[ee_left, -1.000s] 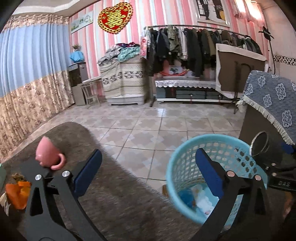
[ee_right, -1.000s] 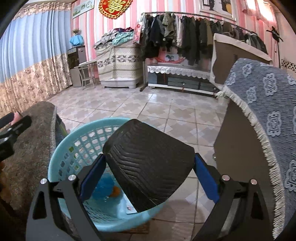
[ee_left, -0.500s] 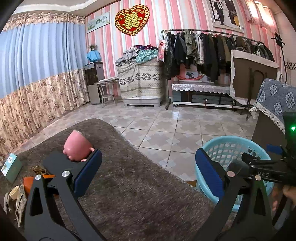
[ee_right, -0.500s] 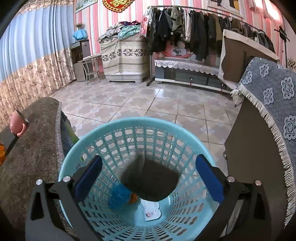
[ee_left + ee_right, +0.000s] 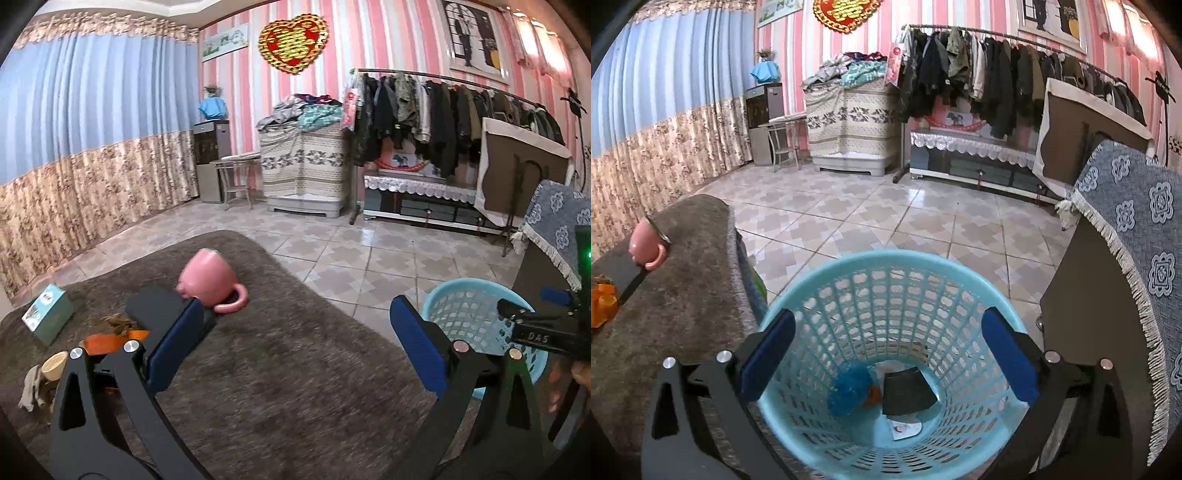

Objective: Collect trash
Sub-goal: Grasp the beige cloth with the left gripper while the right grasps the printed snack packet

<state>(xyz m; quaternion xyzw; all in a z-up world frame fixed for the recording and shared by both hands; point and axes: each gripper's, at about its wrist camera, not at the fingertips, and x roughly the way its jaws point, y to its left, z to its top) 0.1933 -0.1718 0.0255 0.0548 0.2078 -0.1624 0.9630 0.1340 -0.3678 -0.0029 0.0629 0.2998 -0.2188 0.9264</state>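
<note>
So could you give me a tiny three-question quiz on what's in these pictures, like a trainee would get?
1. True or false: the right claw holds something.
2. Which item lies in the blue basket: A black pad, B pink mug, C teal box?
3. What surface does the pink mug lie on?

Key: 1 false, it is open and empty. 2 A. 3 the brown furry table cover.

A home: clothes rack (image 5: 443,110), curtains (image 5: 74,147), tiled floor (image 5: 351,251)

The left gripper (image 5: 295,332) hides part of a black flat object (image 5: 155,308); a paper cup (image 5: 54,364) is partly hidden.
</note>
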